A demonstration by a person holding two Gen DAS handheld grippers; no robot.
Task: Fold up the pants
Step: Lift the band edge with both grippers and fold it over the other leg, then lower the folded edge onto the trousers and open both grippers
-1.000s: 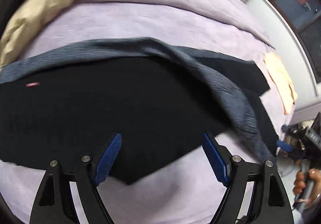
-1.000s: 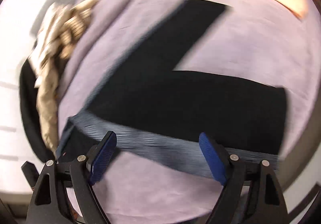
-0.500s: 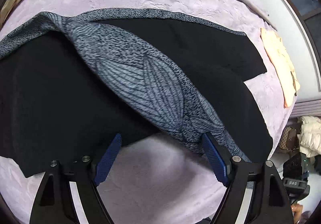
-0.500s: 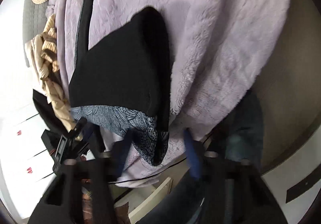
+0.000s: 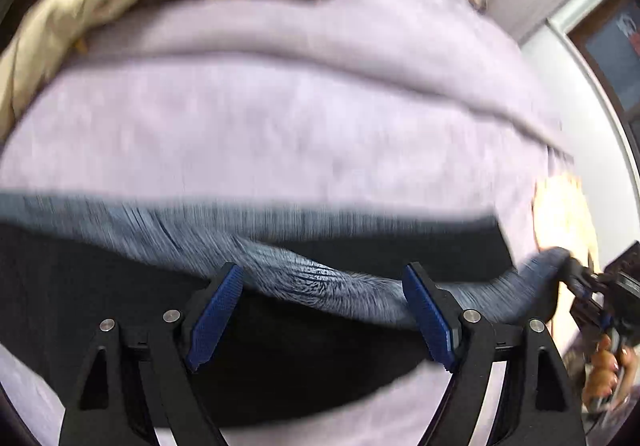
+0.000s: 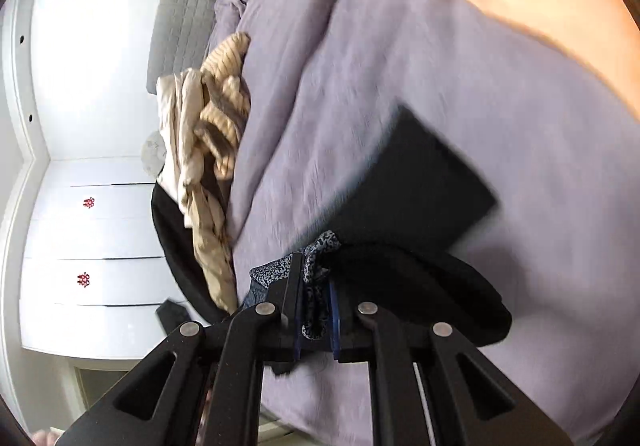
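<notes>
Right gripper [image 6: 314, 310] had just closed; half a second earlier its jaws stood apart, now they were clamped on the patterned grey waistband [image 6: 316, 270] of the black pants [image 6: 420, 186]. Judged: the grab is made, so a lift or fold-over can follow. Left gripper [image 5: 320, 310] hung apart over the garment, holding nothing. The pants lay on the lilac bedspread [image 5: 280, 118], waistband drawn out in a taut rope towards the right gripper. Beyond them, a beige garment pile [image 6: 208, 150].
</notes>
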